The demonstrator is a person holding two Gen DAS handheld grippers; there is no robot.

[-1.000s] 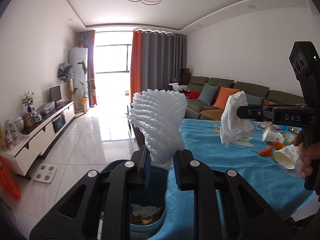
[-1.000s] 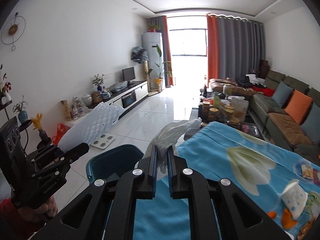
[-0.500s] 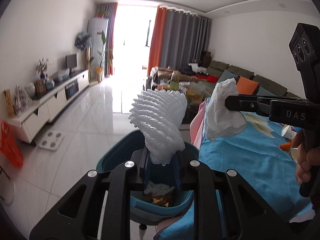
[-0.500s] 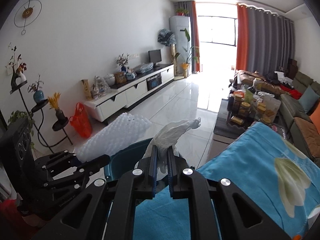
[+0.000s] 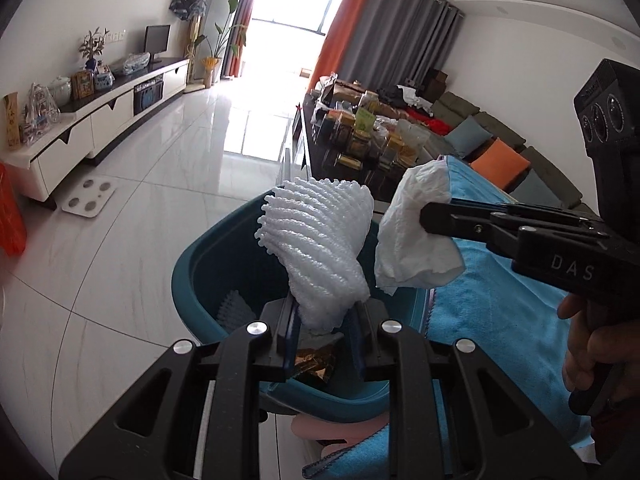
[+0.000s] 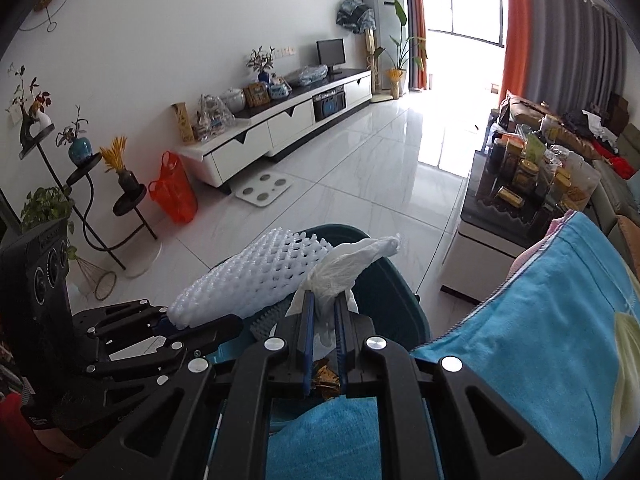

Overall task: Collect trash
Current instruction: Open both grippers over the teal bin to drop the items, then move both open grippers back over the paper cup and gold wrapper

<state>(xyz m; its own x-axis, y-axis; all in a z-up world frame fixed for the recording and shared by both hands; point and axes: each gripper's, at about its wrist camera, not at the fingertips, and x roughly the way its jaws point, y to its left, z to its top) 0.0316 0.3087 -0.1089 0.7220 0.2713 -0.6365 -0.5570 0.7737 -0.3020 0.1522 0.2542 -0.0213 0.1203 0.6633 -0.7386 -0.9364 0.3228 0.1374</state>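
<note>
My left gripper (image 5: 323, 322) is shut on a white foam net sleeve (image 5: 320, 246) and holds it over the teal trash bin (image 5: 200, 272). My right gripper (image 6: 322, 308) is shut on a crumpled white tissue (image 6: 344, 270), also over the bin (image 6: 384, 300). In the left wrist view the right gripper (image 5: 430, 216) and its tissue (image 5: 416, 236) hang just right of the foam sleeve. In the right wrist view the left gripper (image 6: 224, 326) and the foam sleeve (image 6: 256, 284) sit to the left. Inside the bin lie a gold wrapper (image 5: 314, 362) and other trash.
A table under a blue cloth (image 5: 500, 320) stands right of the bin. A low dark table crowded with jars (image 5: 360, 136) is beyond it. A white TV cabinet (image 6: 280, 124), a scale (image 6: 262, 188) and an orange bag (image 6: 174, 192) stand along the left wall.
Both grippers have tilted down and moved left from over the table to above the bin, still holding the foam sleeve and the tissue.
</note>
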